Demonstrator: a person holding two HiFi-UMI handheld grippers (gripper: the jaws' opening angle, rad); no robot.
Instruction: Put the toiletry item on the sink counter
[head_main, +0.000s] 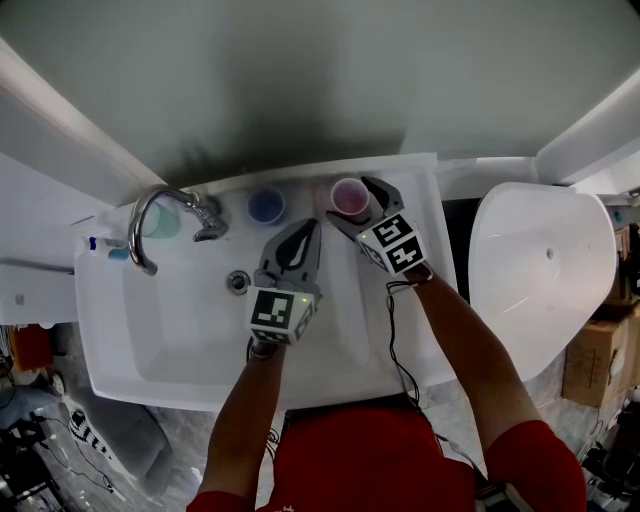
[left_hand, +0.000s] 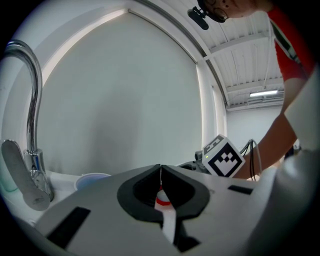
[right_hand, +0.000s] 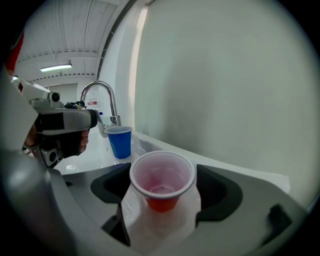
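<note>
A red cup (head_main: 349, 197) (right_hand: 162, 180) stands on the back ledge of the white sink counter (head_main: 420, 180). My right gripper (head_main: 362, 208) (right_hand: 163, 186) is open; its jaws stand on either side of the cup, close to its rim. My left gripper (head_main: 297, 243) (left_hand: 160, 172) hovers over the basin (head_main: 180, 320), shut, jaw tips meeting in a thin line. A small red-and-white bit (left_hand: 161, 201) shows in the gap below them; I cannot tell what it is. A blue cup (head_main: 265, 206) (right_hand: 120, 141) stands on the ledge just left of the red one.
A chrome faucet (head_main: 150, 215) (left_hand: 27, 100) arches over the basin's left side, with a pale green cup (head_main: 162, 220) behind it. Small blue items (head_main: 105, 248) lie at the counter's left end. A white toilet lid (head_main: 540, 270) is at right, and the wall is straight ahead.
</note>
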